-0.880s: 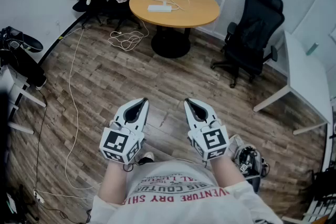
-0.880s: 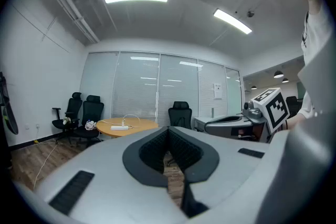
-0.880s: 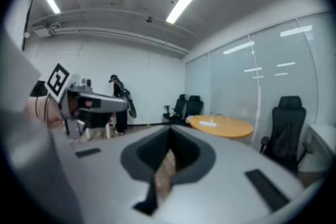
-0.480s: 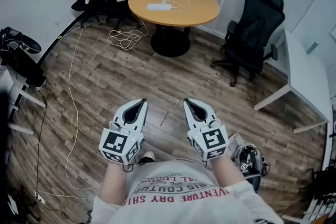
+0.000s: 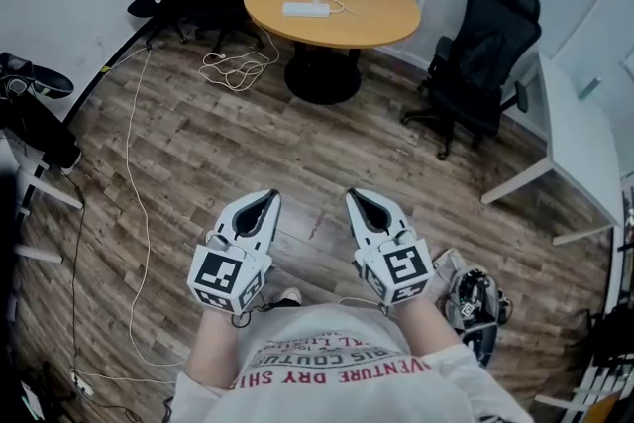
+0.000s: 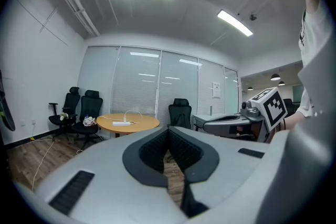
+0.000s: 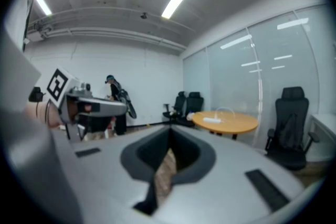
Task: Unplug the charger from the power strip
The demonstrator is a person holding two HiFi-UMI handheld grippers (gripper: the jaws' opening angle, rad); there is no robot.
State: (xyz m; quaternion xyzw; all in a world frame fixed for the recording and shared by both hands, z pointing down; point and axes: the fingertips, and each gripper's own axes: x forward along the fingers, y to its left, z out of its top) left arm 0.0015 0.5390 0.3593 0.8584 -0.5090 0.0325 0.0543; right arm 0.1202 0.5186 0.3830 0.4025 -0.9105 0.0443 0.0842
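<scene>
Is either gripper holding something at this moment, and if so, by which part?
Nothing is held. The left gripper and the right gripper both have jaws closed together, empty. The power strip lies away on the round table.

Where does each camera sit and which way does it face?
Head view: on the person's head, steeply down at the floor; shows forearms, left gripper, right gripper.
Left gripper view: on that gripper, along its shut jaws; right gripper at right.
Right gripper view: on that gripper, along its shut jaws; left gripper at left.
Shared: round table with power strip.
</scene>
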